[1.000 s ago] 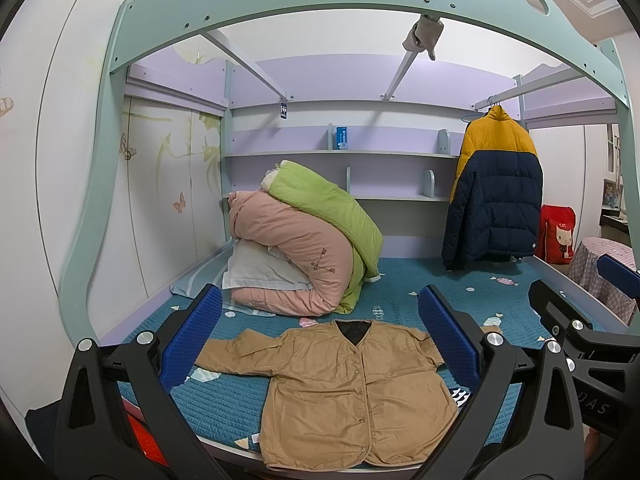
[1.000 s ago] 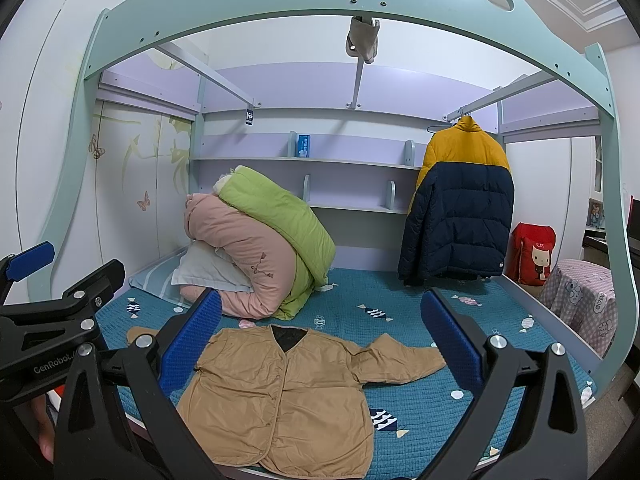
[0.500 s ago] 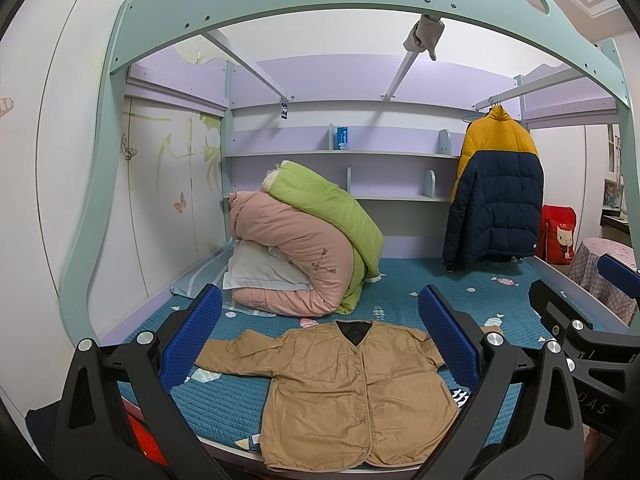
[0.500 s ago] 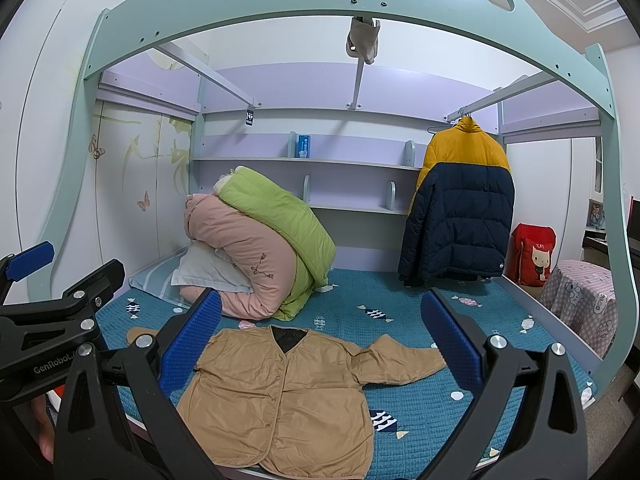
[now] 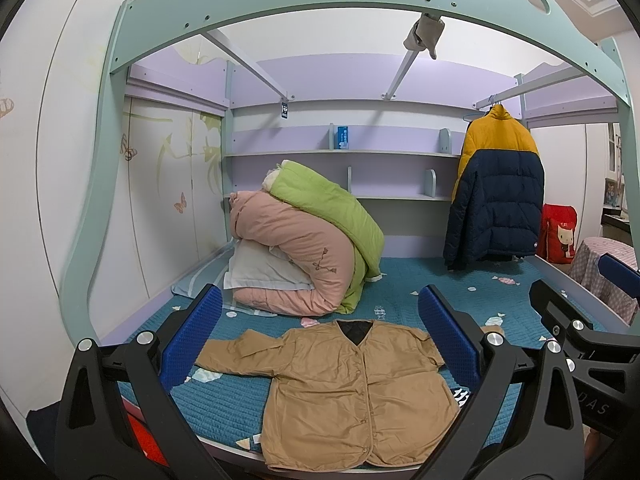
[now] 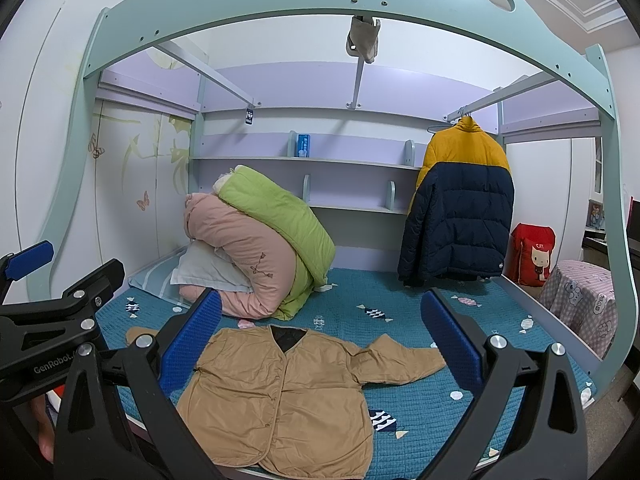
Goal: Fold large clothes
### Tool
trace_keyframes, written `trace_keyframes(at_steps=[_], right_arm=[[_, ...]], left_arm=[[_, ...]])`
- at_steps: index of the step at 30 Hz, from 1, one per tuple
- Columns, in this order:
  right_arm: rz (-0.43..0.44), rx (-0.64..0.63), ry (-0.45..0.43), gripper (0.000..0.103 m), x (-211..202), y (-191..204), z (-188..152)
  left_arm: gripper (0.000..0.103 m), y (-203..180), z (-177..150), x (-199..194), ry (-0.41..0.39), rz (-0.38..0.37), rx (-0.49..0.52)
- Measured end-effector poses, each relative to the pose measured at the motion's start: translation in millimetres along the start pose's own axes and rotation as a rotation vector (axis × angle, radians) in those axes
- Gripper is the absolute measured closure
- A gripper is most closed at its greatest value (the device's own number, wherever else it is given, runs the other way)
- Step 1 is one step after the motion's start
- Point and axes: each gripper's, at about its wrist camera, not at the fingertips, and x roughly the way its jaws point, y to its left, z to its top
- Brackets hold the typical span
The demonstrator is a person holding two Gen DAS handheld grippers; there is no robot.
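A tan button-front jacket (image 5: 344, 392) lies flat, front up, sleeves spread, on the teal quilted bed (image 5: 400, 292) near its front edge; it also shows in the right wrist view (image 6: 288, 396). My left gripper (image 5: 320, 340) is open and empty, held in the air in front of the jacket. My right gripper (image 6: 320, 340) is open and empty too, beside the left one and at the same distance. The right gripper shows at the right edge of the left wrist view (image 5: 592, 320), and the left gripper shows at the left edge of the right wrist view (image 6: 60, 308).
Rolled pink and green duvets (image 5: 304, 248) and a pillow (image 5: 260, 272) lie at the back left of the bed. A yellow and navy puffer jacket (image 5: 496, 196) hangs at the back right. The green bed frame arch (image 5: 320, 4) spans overhead. A checked-cloth table (image 6: 580, 304) stands to the right.
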Motion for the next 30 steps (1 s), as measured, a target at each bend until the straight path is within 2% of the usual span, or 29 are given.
trace_keyframes(at_steps=[9, 16, 23, 30], right_arm=[[0.002, 0.001, 0.01, 0.007, 4, 1, -2], [-0.001, 0.002, 0.036, 0.007, 25, 6, -10], [-0.005, 0.006, 0.087, 0.007, 58, 9, -18], [-0.009, 0.0, 0.172, 0.007, 108, 18, -32]], left_arm=[[0.005, 1, -2, 2, 0.006, 0.001, 0.001], [0.005, 6, -14, 23, 0.035, 0.0, 0.002], [0.005, 8, -20, 57, 0.086, -0.006, 0.008], [0.005, 12, -34, 110, 0.168, -0.005, 0.011]])
